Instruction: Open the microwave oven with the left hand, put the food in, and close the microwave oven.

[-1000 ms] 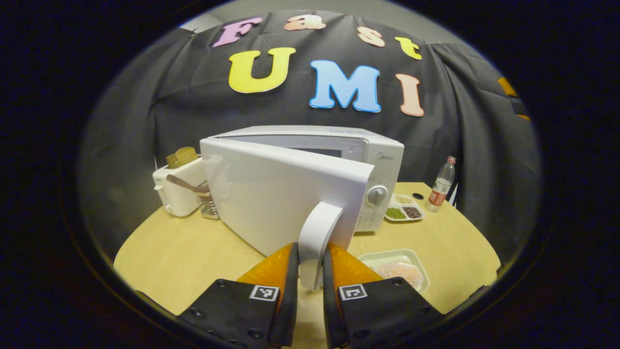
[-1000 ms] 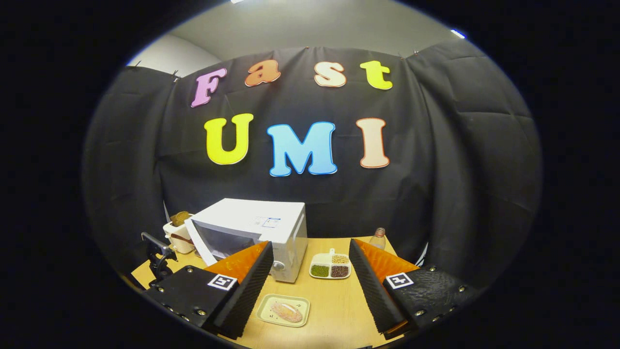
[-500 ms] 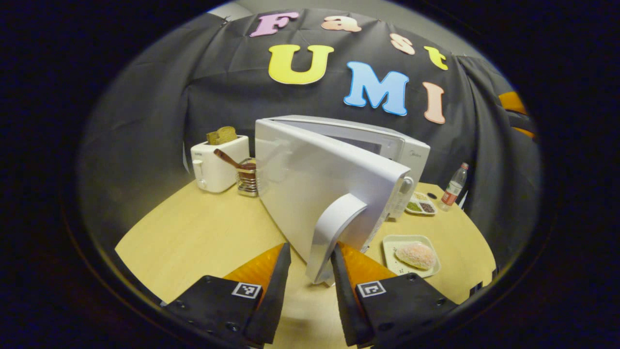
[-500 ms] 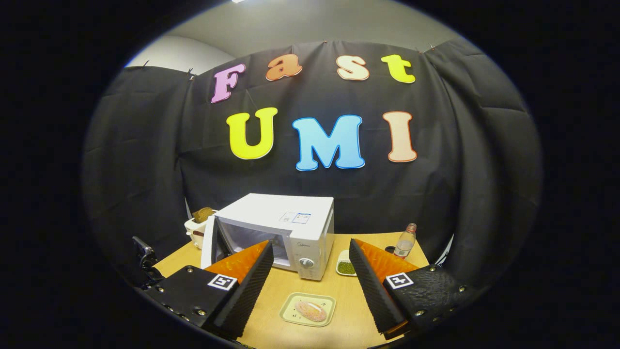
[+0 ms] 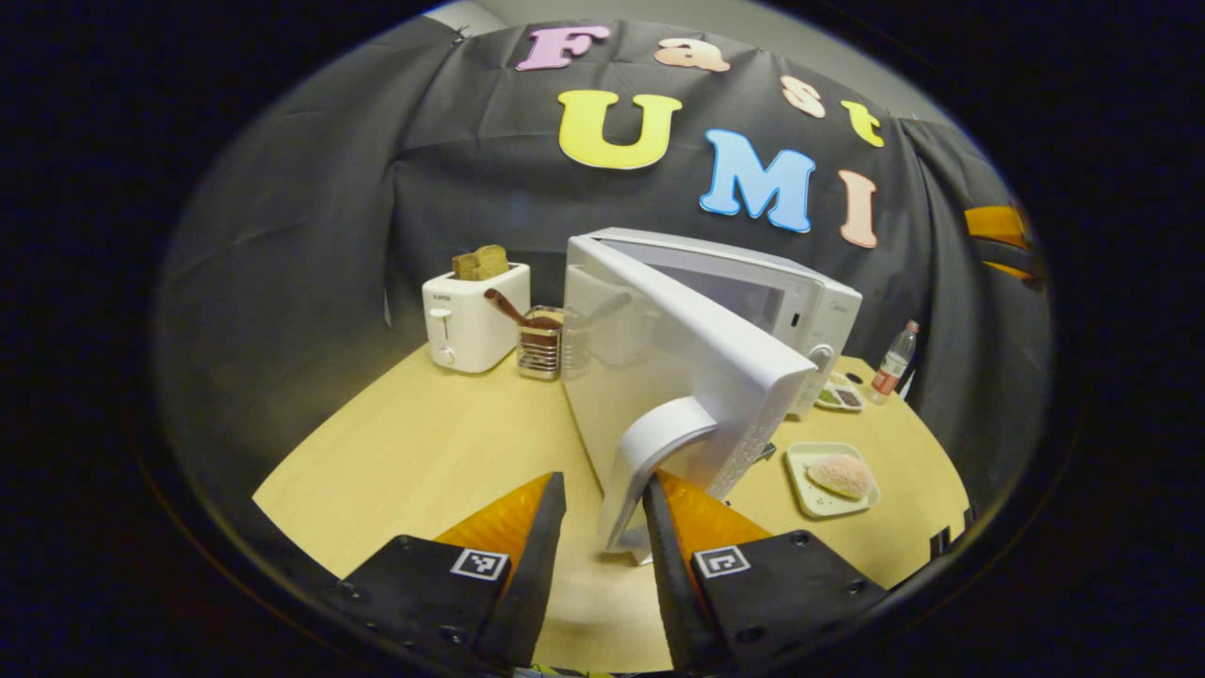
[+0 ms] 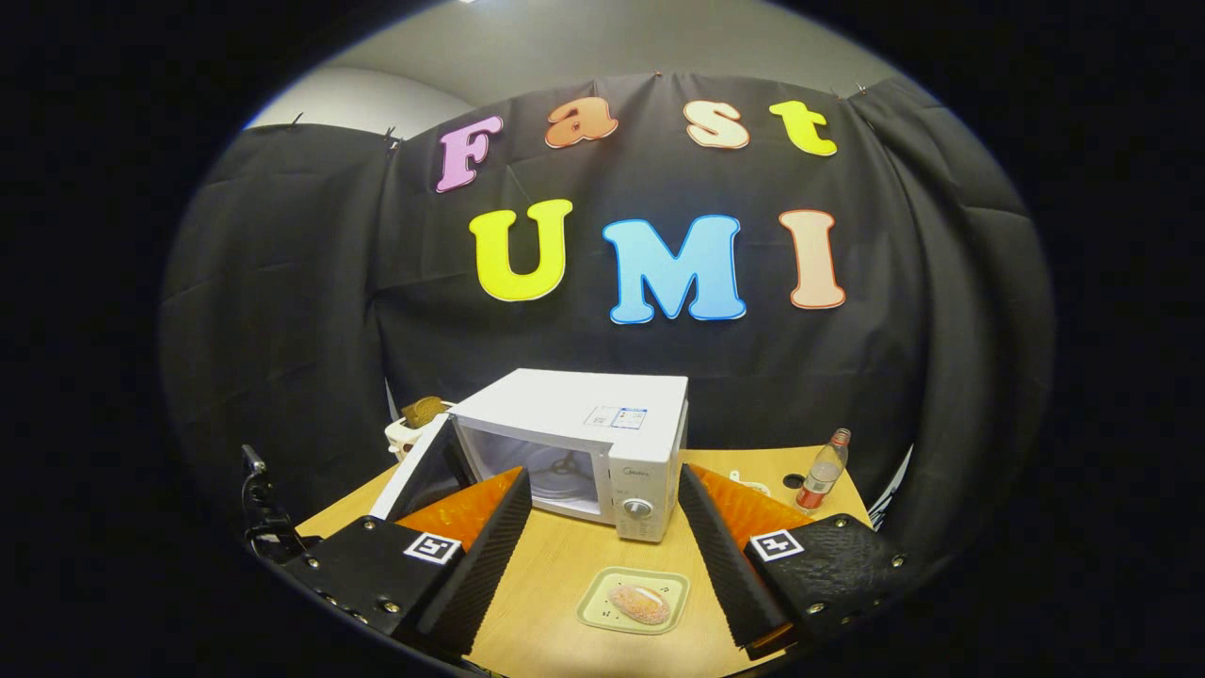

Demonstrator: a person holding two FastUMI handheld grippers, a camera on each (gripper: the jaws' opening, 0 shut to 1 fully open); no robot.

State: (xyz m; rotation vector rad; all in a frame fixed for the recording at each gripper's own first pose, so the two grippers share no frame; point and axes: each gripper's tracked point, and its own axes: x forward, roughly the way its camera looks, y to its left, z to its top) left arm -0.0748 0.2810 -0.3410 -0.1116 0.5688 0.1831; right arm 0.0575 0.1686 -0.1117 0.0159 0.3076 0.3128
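Microwave door being swung open by its handle, food waiting on the worktop.

The microwave oven (image 6: 588, 443) stands at the back of the worktop (image 5: 424, 452) with its door (image 5: 678, 377) hinged well out, the cavity showing in the right gripper view. To finish the swing well, I judge the pull should follow the door's arc around its hinge rather than run straight back, so the handle (image 5: 650, 461) does not slip free. The left gripper (image 5: 602, 513) straddles that handle, fingers parted slightly wider than it; one finger touches it, the other stands apart. The food (image 6: 638, 603) lies on its tray (image 6: 602, 617) in front of the oven. The right gripper (image 6: 602, 527) hangs wide open above it, holding nothing.
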